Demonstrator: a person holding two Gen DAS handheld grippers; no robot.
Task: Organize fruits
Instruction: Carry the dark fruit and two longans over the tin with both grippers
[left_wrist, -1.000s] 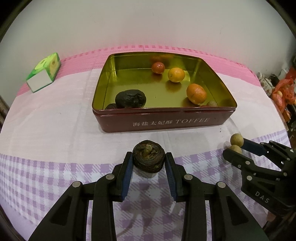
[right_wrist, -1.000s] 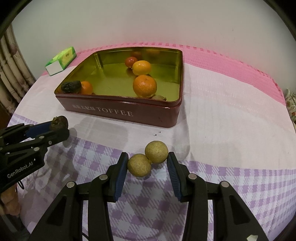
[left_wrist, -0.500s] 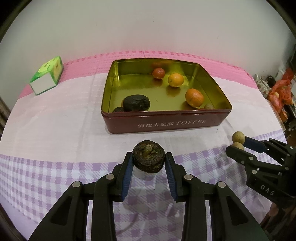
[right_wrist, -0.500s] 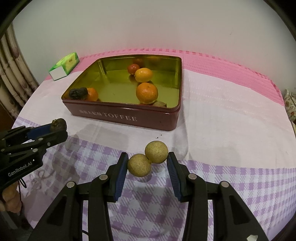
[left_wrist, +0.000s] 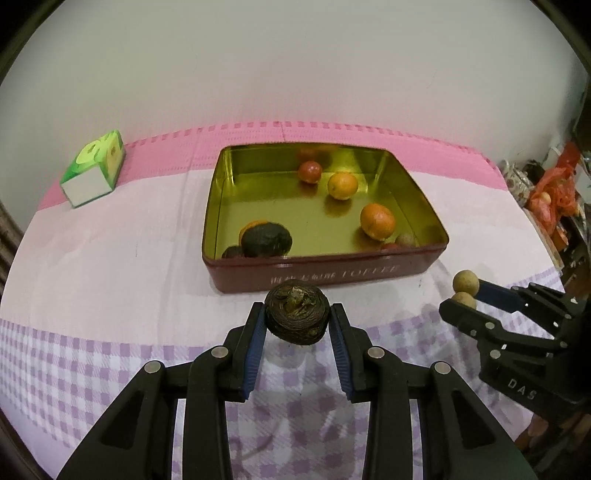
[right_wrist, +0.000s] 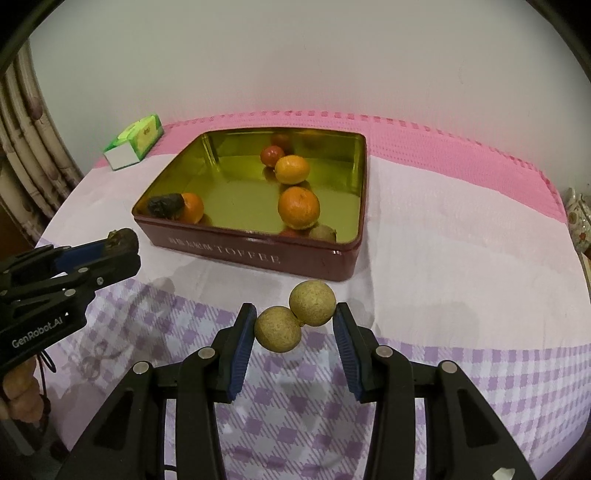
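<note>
Fruit is clamped in both grippers, and over the last second both have lifted and drawn back from the tin: it sat larger and closer in both wrist views a moment ago, and now more bare cloth shows in front of it. To my eye that means the carry is under way but no drop has begun; each load must next travel forward over the near wall. Nearest in the left view, the left gripper has its jaws pinching a dark wrinkled fruit, brown-black, squat and ridged, with a dried stem scar on top, held clear of the checked tablecloth. The right gripper pinches a pair of tan round fruits, rough-skinned and joined at a short stalk, one pressed on each pad. Further off, the toffee tin rests open on the pale part of the cloth, with several orange citrus, a red one, a dark shrivelled fruit and a small brown one on its gold floor. Beyond it, to the left, lies a green tissue box.
</note>
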